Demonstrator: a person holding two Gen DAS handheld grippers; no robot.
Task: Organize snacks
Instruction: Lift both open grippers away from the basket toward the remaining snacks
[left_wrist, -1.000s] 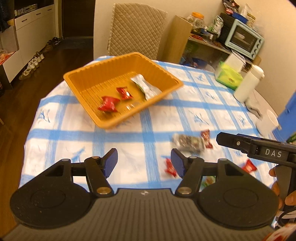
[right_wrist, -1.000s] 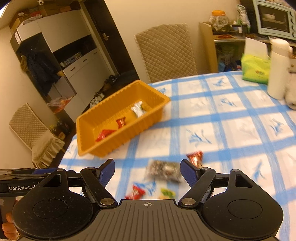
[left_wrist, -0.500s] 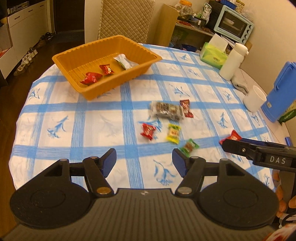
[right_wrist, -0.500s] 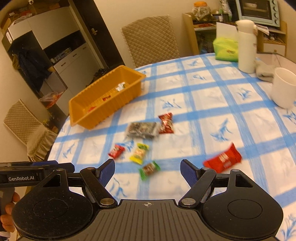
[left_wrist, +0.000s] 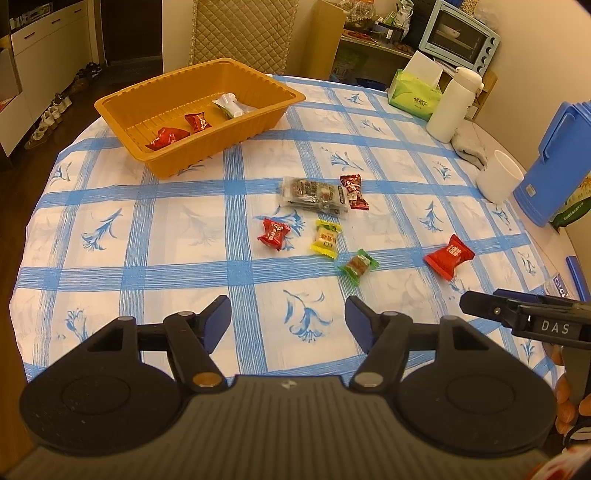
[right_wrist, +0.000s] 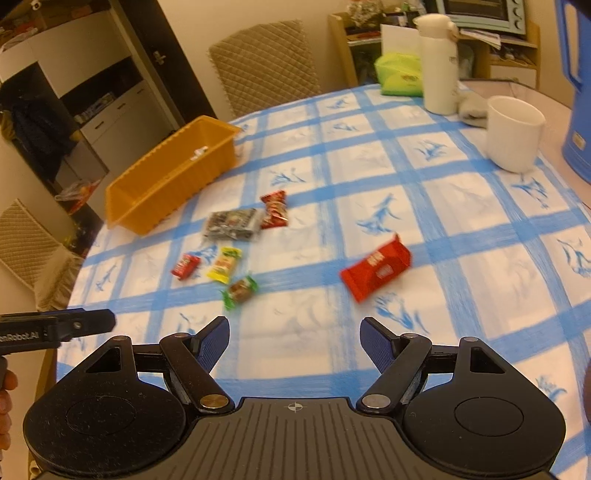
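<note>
Red wrapper (right_wrist: 375, 267) lay just ahead of the right gripper (right_wrist: 294, 341), whose fingers stood spread and empty, so a shallow, hurried pinch risked skidding it across the slick tablecloth (right_wrist: 461, 229)

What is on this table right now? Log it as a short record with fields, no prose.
surface: round table with blue-checked cloth
container: orange tray, far left
in tray: two red candies, one white-green packet
loose snacks: six, namely dark bar packet, brown-red candy, small red candy, yellow candy, green candy, large red packet
left gripper: open, holds nothing
right gripper: open, holds nothing
</note>
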